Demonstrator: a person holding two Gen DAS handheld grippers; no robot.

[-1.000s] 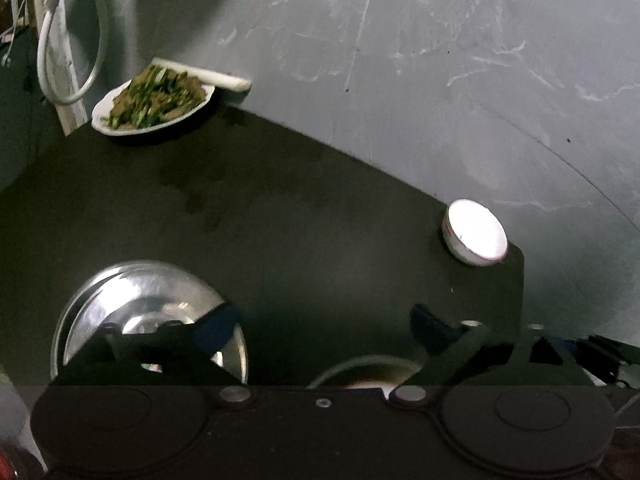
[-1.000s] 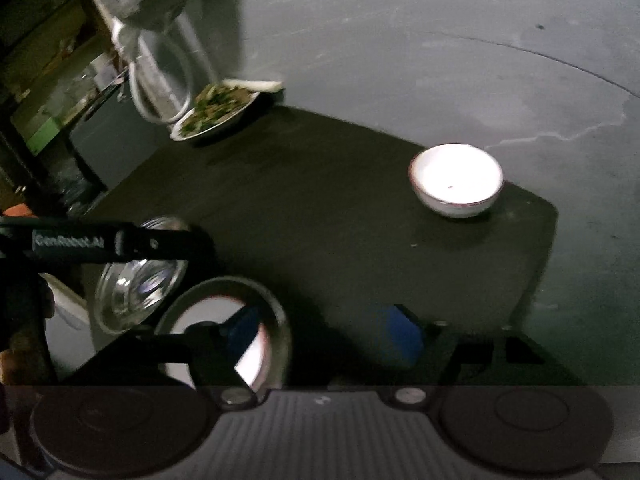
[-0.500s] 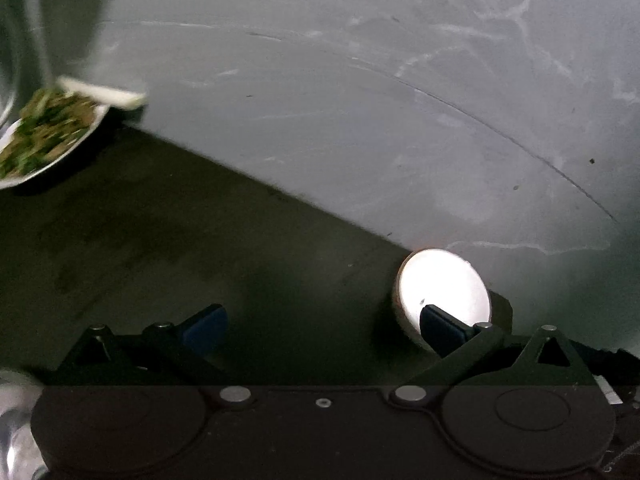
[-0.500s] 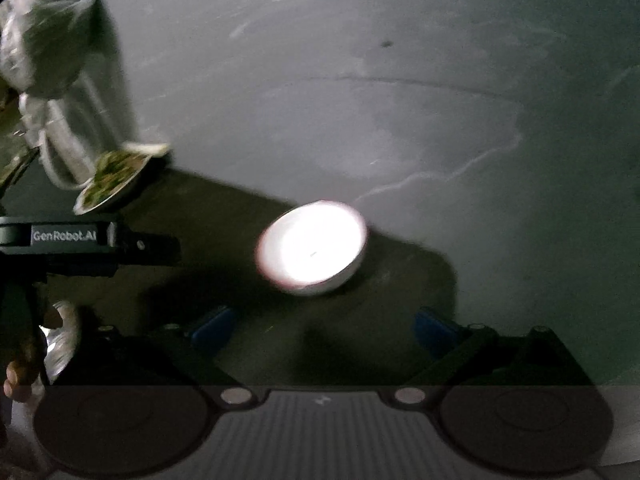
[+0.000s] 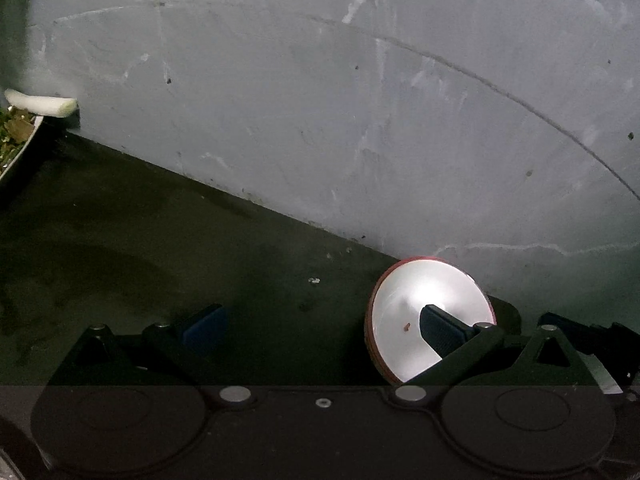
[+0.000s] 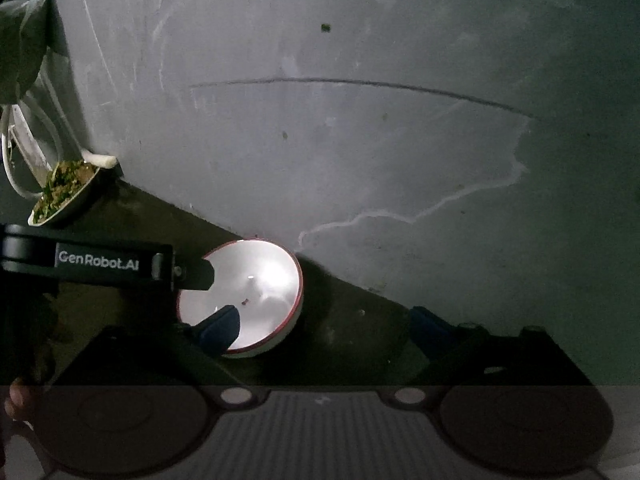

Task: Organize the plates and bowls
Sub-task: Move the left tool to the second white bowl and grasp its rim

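A white bowl (image 5: pixel 404 316) with a red rim stands on the dark tabletop (image 5: pixel 160 240) against the grey wall. My left gripper (image 5: pixel 320 324) is open, its right fingertip (image 5: pixel 438 326) over the bowl's inside and its left one out on the table. In the right wrist view the same bowl (image 6: pixel 264 284) lies low and left of centre. My right gripper (image 6: pixel 324 328) has its jaws wide and closing; its left fingertip (image 6: pixel 220 328) is over the bowl and no pad presses on it. The left gripper's body (image 6: pixel 108 260) reaches the bowl's left rim there.
A plate of cooked greens (image 6: pixel 64 192) sits far left by the wall, its edge also in the left wrist view (image 5: pixel 16 148), with a white stalk (image 5: pixel 40 104) behind it. White cable (image 6: pixel 12 168) and a plastic bag (image 6: pixel 20 40) hang at the left. The grey wall (image 5: pixel 320 80) is close behind.
Both grippers have swung right and down toward the white bowl, which now sits under a fingertip of each. The steel bowls have left both views and the plate of greens has slid left.
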